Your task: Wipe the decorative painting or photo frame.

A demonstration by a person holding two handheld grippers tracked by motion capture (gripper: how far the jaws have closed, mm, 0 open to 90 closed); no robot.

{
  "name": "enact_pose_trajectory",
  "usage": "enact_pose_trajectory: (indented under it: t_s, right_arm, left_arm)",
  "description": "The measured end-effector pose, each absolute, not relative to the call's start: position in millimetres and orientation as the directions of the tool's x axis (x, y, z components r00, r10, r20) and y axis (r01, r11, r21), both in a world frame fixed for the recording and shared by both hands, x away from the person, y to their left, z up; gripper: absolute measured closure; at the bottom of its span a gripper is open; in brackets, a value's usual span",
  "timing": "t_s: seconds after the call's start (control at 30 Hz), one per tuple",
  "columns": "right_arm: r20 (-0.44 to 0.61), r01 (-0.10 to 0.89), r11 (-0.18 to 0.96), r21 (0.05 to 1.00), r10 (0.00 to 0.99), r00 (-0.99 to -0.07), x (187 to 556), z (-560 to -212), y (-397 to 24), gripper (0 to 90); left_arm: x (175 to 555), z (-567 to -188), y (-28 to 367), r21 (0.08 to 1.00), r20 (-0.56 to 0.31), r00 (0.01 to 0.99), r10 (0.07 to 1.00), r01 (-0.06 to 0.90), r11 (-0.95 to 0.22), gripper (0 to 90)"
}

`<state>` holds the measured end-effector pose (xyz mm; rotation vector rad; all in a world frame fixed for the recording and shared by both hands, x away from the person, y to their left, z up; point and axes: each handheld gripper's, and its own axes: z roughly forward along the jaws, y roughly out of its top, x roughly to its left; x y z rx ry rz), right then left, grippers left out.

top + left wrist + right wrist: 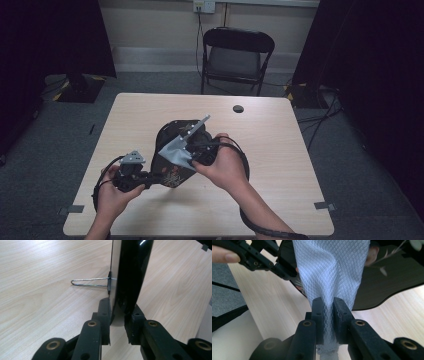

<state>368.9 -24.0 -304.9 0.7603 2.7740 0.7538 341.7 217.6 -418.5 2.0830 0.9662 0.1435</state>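
One chair stands beyond table; cloth perhaps covers plate.

The black plate is shiny and has a small picture painted on it, and it stands up on its edge, tilted, near the middle of the table. A thin wire stand sticks out from its back. The light blue cloth has a tiny diamond pattern and lies against the plate's front.
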Motion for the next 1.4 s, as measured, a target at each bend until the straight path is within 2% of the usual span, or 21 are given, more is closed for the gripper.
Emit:
enact_pose_trajectory:
  t_s: [0.27,0.77,1.07,1.2,1.4]
  right_arm:
    - [-0.026,0.439,0.758,0.483,0.513,-0.858,373.8,-319.6,-14.4,80.9]
    - [0.022,0.479,0.795,0.373,0.508,-0.861,371.9,-401.2,-10.2,80.9]
    - [0.038,0.496,0.817,0.296,0.508,-0.860,370.1,-437.9,-10.3,80.9]
    - [0.042,0.500,0.818,0.286,0.511,-0.859,369.6,-443.0,-13.4,80.9]
    - [0.046,0.506,0.803,0.314,0.520,-0.853,369.9,-432.5,-23.9,80.9]
  left_arm:
    - [338.4,-418.1,217.8,0.721,-0.207,0.700,0.684,0.582,-0.377,77.4]
    - [334.7,-417.0,215.3,0.715,-0.209,0.708,0.674,0.581,-0.389,77.0]
    - [333.2,-417.0,214.4,0.714,-0.207,0.714,0.668,0.577,-0.396,77.0]
    - [333.0,-417.0,215.0,0.714,-0.220,0.711,0.668,0.584,-0.387,76.4]
    - [333.0,-415.3,221.1,0.708,-0.224,0.708,0.670,0.591,-0.387,73.7]
